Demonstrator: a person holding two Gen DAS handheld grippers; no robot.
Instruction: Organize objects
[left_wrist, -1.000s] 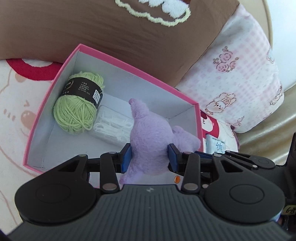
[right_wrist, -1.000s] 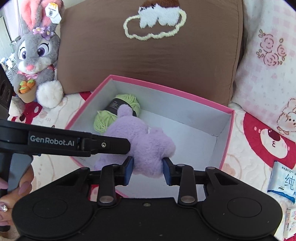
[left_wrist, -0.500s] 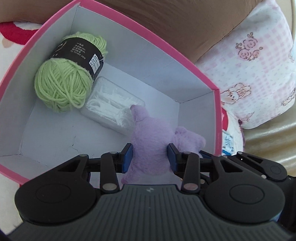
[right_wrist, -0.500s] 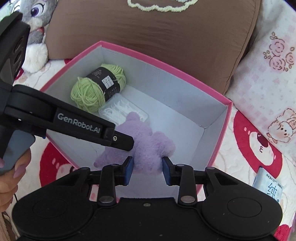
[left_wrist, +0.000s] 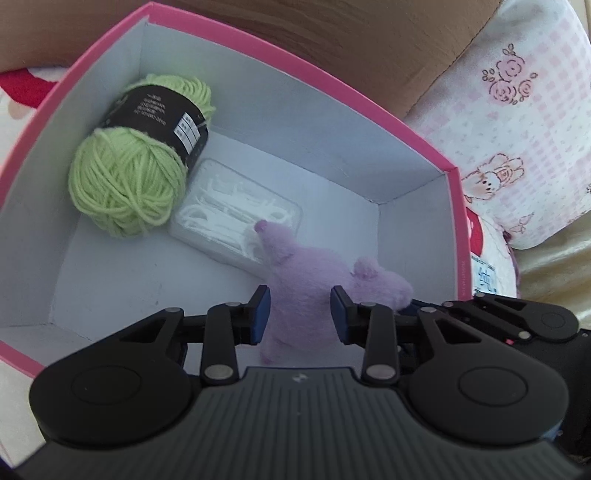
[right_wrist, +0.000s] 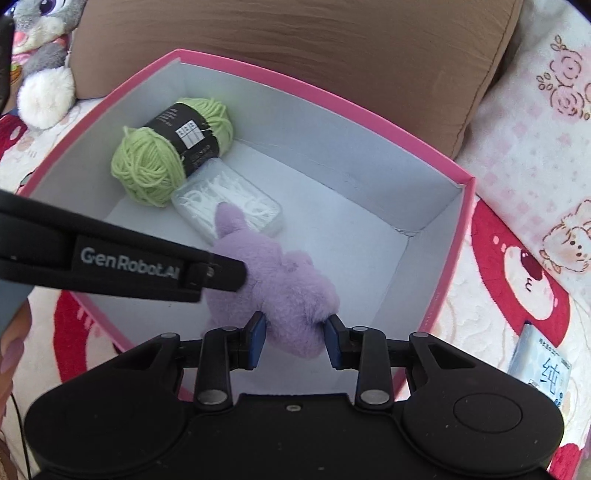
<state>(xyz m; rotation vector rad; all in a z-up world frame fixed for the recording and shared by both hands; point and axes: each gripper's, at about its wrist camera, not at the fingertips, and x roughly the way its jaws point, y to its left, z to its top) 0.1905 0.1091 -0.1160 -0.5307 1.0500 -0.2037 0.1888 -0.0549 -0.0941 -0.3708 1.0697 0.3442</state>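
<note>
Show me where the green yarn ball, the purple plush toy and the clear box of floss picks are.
green yarn ball (left_wrist: 125, 184), left wrist view, on the wound yarn.
purple plush toy (right_wrist: 284, 280), right wrist view, on its body.
clear box of floss picks (right_wrist: 236, 199), right wrist view, on its lid.

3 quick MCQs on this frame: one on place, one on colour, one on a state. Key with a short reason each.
1. Where does the yarn ball lie?
A. in the box's far left corner
B. on the blanket outside the box
C. on the brown cushion

2. What colour is the box rim?
A. blue
B. pink
C. green

3. What is the state of the purple plush?
A. lying free on the box floor
B. held by one tool only
C. held by both tools inside the box

Key:
1 A: the yarn ball sits against the walls of the box, beside the clear case.
2 B: its rim runs pink all round.
3 C: the left tool and the right tool both pinch the purple plush.
</note>
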